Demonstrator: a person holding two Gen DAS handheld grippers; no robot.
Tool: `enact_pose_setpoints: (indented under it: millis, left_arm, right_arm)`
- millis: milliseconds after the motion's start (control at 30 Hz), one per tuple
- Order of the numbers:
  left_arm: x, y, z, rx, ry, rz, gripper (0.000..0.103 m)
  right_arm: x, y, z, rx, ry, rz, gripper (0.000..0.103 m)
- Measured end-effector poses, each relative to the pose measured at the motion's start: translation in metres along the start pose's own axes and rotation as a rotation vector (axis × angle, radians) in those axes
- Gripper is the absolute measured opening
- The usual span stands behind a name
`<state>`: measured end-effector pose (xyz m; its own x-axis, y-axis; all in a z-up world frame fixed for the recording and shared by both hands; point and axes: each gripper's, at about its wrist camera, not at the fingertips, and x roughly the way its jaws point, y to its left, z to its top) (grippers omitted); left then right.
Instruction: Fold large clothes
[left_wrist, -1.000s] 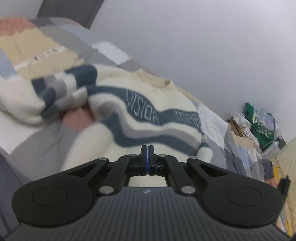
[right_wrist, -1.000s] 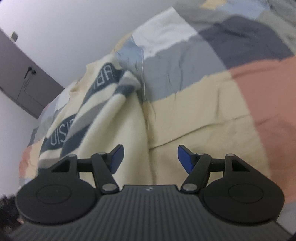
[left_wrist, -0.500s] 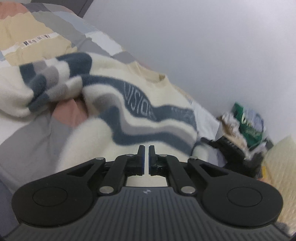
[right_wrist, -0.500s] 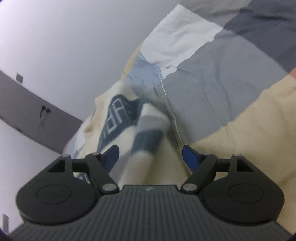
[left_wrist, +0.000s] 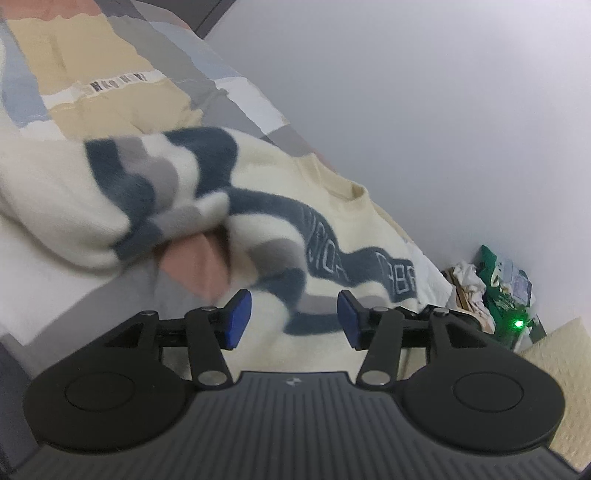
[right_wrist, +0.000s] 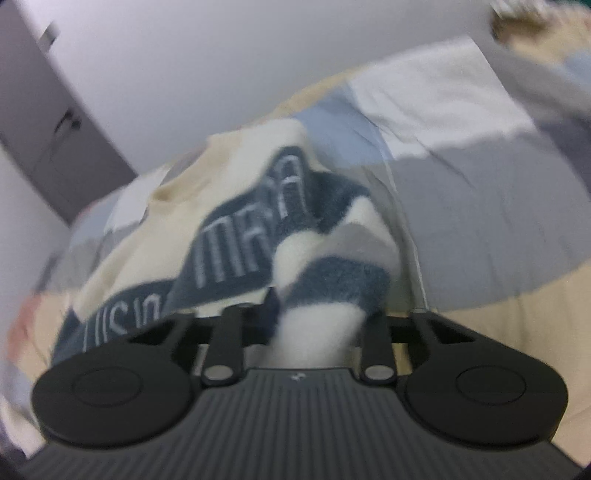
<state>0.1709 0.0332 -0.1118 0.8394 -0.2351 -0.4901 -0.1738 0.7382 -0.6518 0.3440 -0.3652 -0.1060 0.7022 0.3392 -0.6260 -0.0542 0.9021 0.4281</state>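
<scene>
Right gripper (right_wrist: 317, 321) just squeezed shut on a fluffy sleeve of the cream and blue sweater (right_wrist: 236, 236), left gripper (left_wrist: 293, 317) just let go, pads apart over the sweater (left_wrist: 332, 229), all spread on the patchwork blanket (left_wrist: 74, 74), white wall (left_wrist: 424, 92) behind

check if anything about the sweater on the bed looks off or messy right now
The sweater is not flat: one sleeve lies bunched and folded over its chest, exposing bedspread beneath. The other sleeve is humped up between the right gripper jaws.
</scene>
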Motion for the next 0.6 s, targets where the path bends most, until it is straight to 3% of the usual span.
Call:
enact_pose_setpoints:
  millis: [67, 200, 433, 600]
  left_arm:
    - [-0.006, 0.004, 0.004, -0.020, -0.014, -0.010, 0.058]
    - [-0.017, 0.013, 0.012, -0.061, -0.048, -0.012, 0.059]
    - [-0.028, 0.034, 0.021, -0.145, -0.080, 0.011, 0.059]
    - [-0.029, 0.042, 0.022, -0.151, -0.084, 0.039, 0.059]
  right_arm:
    - [-0.015, 0.026, 0.001, -0.097, -0.029, 0.016, 0.023]
    - [-0.042, 0.080, -0.003, -0.229, -0.064, 0.157, 0.020]
    - [-0.021, 0.184, -0.047, -0.488, 0.097, 0.255, 0.020]
    - [0.023, 0.211, -0.078, -0.559, 0.198, 0.236, 0.021]
